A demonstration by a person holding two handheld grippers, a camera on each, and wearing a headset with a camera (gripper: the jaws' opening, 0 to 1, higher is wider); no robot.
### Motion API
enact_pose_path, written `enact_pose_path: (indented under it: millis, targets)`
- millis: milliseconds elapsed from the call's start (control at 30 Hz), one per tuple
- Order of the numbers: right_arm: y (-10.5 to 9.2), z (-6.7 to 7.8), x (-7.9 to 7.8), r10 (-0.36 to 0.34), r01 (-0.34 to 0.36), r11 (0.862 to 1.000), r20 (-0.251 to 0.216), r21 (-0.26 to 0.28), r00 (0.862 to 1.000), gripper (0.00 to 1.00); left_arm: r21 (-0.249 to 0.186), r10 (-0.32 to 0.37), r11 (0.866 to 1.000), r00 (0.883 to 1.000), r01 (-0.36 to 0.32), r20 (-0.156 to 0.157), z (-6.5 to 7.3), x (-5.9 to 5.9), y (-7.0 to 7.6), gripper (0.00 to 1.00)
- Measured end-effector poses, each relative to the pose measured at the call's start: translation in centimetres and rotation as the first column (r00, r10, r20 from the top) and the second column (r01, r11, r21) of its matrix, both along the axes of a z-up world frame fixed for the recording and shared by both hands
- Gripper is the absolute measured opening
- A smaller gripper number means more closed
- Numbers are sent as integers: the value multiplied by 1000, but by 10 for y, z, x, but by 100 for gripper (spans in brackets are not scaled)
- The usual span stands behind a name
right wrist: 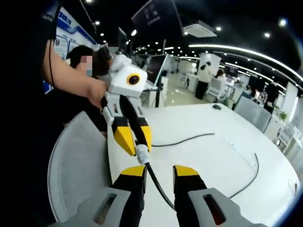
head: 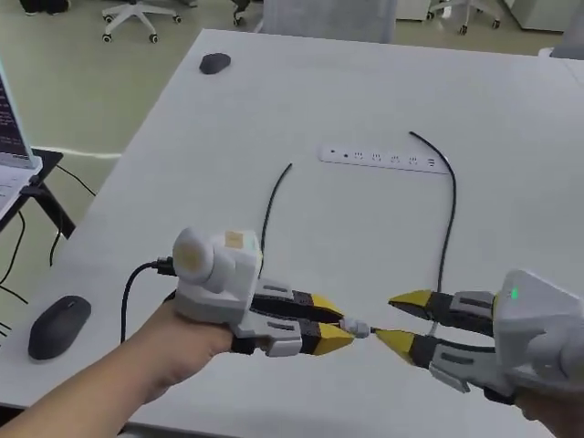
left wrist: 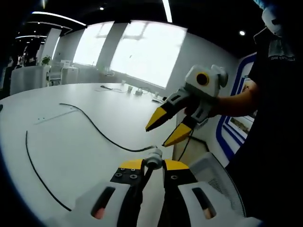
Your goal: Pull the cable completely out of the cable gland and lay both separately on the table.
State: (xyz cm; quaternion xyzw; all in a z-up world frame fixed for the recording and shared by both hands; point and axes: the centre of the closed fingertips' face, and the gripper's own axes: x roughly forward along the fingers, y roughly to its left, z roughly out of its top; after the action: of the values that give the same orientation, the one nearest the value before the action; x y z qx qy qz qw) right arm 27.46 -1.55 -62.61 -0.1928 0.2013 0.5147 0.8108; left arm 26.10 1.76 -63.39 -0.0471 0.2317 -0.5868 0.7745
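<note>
**Gland clamped, cable not gripped yet**

Left gripper (head: 345, 328) is closed tight on the cable gland (head: 360, 327). Right gripper (head: 384, 318) is spread open, one jaw on each side of the cable (head: 447, 228) just past the gland, not biting. The cable trails across the table (head: 228, 119) towards the power strip (head: 383, 157). Risk: a weak pinch slips along the thin cable on the pull, or a jerk twists the gland loose.

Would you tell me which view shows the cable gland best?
The right gripper view: the cable gland sits clear, cable trailing out. The left gripper view half hides it between jaws; the head view shows it tiny.
</note>
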Motion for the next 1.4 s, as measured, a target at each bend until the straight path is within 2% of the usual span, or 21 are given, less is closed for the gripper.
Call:
enact_pose_path:
  millis: [33,133,167,267,400,533,700,833,900,967,1133,1400]
  targets:
    - [-1,0,1,-1,1,1000,17,-7,1000,17,-1,0,1000,1000,0,12,2,1,0,15]
    - [-2,-5,0,-26,26,1000,-7,-14,1000,15,5,7,1000,999,-7,51,8,9,-1,15]
    - [-2,-6,1,-34,34,999,2,-23,999,15,5,11,1000,998,-11,60,10,12,-1,15]
    - [-3,-8,6,-49,56,995,86,-81,995,12,12,17,1000,997,-18,75,13,17,-2,15]
    - [7,-9,6,-42,53,994,114,-98,993,13,24,10,1000,996,-13,84,13,19,-4,15]
    - [13,-10,10,-63,80,991,148,-109,987,10,42,22,999,997,-25,81,8,21,-3,15]
    - [14,-12,13,-90,108,988,148,-112,985,3,40,32,999,997,-35,69,7,23,-4,15]
    - [15,-15,15,-87,106,987,158,-119,984,2,40,43,998,997,-46,58,4,26,-3,15]
    - [16,-15,14,-71,96,986,179,-138,981,2,40,43,998,998,-45,51,3,25,-3,15]
    - [16,-18,14,-66,93,985,176,-147,982,1,44,45,998,998,-47,35,1,25,-4,15]
    - [16,-24,11,-51,81,983,177,-167,983,0,53,47,997,999,-49,27,-3,22,-4,15]
    - [10,-26,18,-92,111,983,132,-149,987,0,42,76,996,997,-77,22,-4,26,-4,15]
